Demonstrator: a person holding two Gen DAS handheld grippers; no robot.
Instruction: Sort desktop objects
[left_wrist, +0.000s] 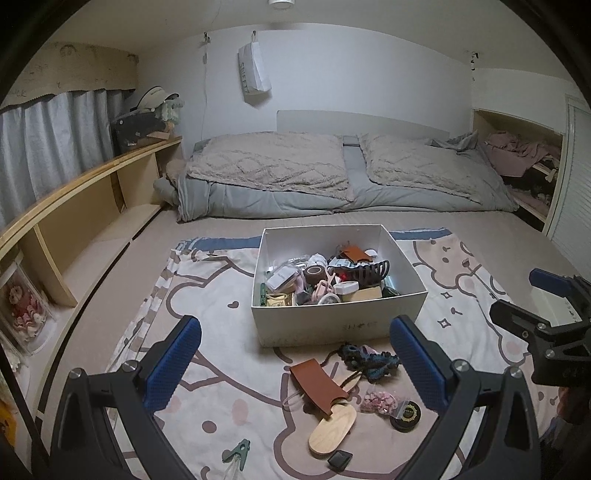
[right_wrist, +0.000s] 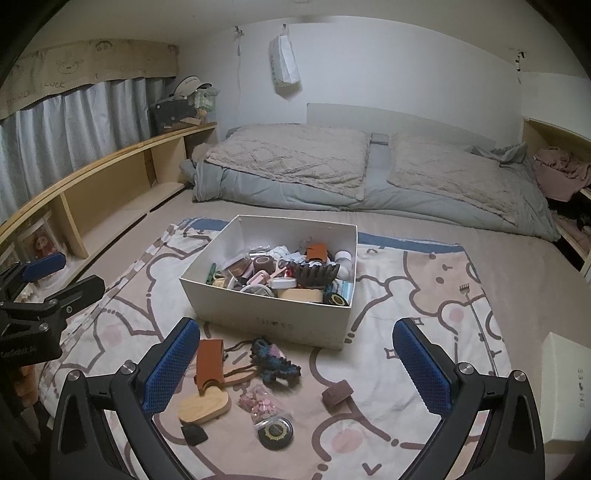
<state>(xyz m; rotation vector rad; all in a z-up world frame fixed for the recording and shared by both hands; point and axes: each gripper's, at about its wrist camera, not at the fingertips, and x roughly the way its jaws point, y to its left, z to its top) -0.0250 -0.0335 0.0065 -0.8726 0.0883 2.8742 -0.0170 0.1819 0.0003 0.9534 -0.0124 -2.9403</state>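
A white cardboard box full of small items stands on a cartoon-print blanket. In front of it lie a brown leather sleeve on a wooden paddle, a dark crocheted piece, a bag of pink bits, a round black tin, a small black square, a green clip and a brown tape roll. My left gripper and right gripper hover open above these, holding nothing.
A white box lid lies at the right edge. A metal back scratcher rests on the blanket. Folded grey bedding lies behind the box, and a wooden shelf runs along the left.
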